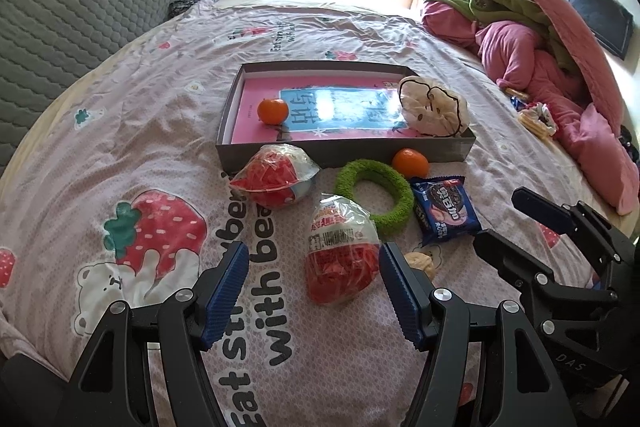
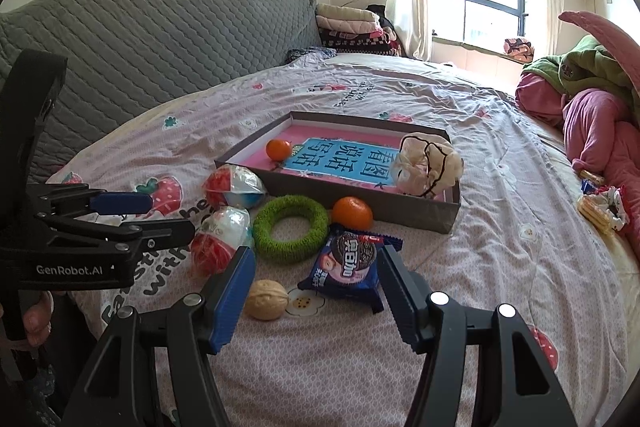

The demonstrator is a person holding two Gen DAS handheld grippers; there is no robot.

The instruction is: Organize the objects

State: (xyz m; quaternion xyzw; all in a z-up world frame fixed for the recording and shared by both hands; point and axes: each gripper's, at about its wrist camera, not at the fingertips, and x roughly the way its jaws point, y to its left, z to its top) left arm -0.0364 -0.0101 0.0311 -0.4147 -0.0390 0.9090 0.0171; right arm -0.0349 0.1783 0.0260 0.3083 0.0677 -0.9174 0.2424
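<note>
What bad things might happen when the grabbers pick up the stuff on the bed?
1. The orange outside the box is round and may roll on the soft bed.
2. The snack bag in front of the open left gripper looks slippery and could slide out or get crushed.
3. The walnut sits close to the cookie packet, so the open right gripper might bump one while grabbing the other.

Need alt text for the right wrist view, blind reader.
The open right gripper hovers over a blue cookie packet and a walnut on a strawberry-print bedsheet. Beyond lie a green ring, two wrapped toy eggs, an orange and a shallow box holding another orange and a plush.
</note>
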